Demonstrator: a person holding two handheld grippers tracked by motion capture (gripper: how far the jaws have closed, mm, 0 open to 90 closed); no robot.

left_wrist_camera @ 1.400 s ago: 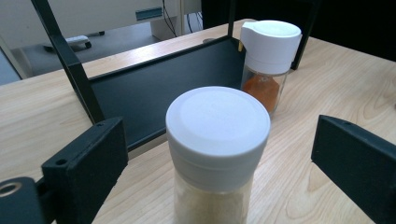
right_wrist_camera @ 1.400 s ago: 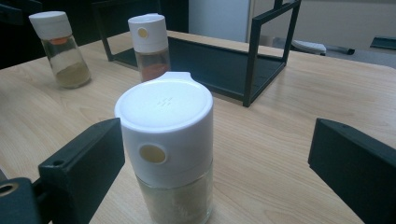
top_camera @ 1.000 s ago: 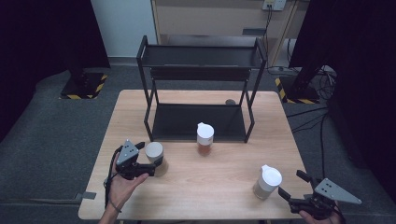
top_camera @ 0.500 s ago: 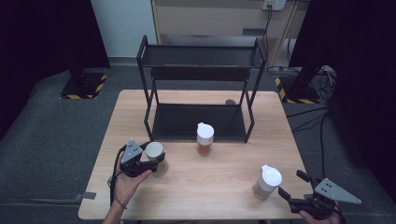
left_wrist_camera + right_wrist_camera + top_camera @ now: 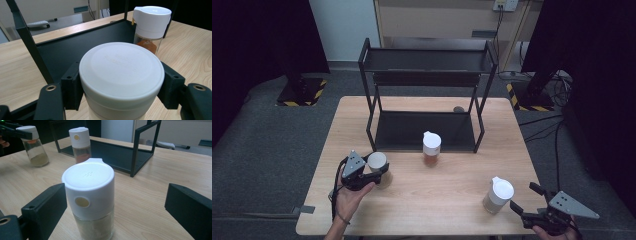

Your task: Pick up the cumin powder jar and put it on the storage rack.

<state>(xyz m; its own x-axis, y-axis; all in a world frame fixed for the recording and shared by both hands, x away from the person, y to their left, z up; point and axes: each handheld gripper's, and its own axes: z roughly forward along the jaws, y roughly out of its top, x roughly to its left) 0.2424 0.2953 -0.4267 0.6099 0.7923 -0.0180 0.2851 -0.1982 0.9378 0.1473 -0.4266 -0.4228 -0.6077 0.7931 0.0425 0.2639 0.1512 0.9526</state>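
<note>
White plastic lid, clear glass body, pale powder at the bottom: the spice jar with the round flat lid (image 5: 121, 75) now sits clamped between the black jaws of the left gripper (image 5: 371, 173). The jaws have just been closing, and the jar is between them; in the left gripper view both pads press flat against the sides of the lid, one at lower left of the frame, one at lower right. A second ago, in the high view, the same gripper stood spread around the jar without touching it. So the grasp is made. My reading: the jar is ready to be lifted, most likely toward the black metal two-tier shelf rack (image 5: 427, 60) at upper centre of the high view.

Position: the held jar is at lower left of the high view, on the light wooden table (image 5: 447, 185), just in front of the rack's left front leg. In the right gripper view it shows at upper left, leaning a little in the grip.

Right gripper (image 5: 532, 209), lower right corner of the high view: jaws spread wide, nothing touched. The glass jar with the white spouted flip cap and pale contents (image 5: 91, 200) stands upright between the two jaws in the right gripper view, a clear gap on each side. In the high view it stands just to the upper left of the jaw tips.

A third jar, white cap with orange-red powder (image 5: 431, 148), stands alone at centre of the high view, just in front of the rack's lower tray.
</note>
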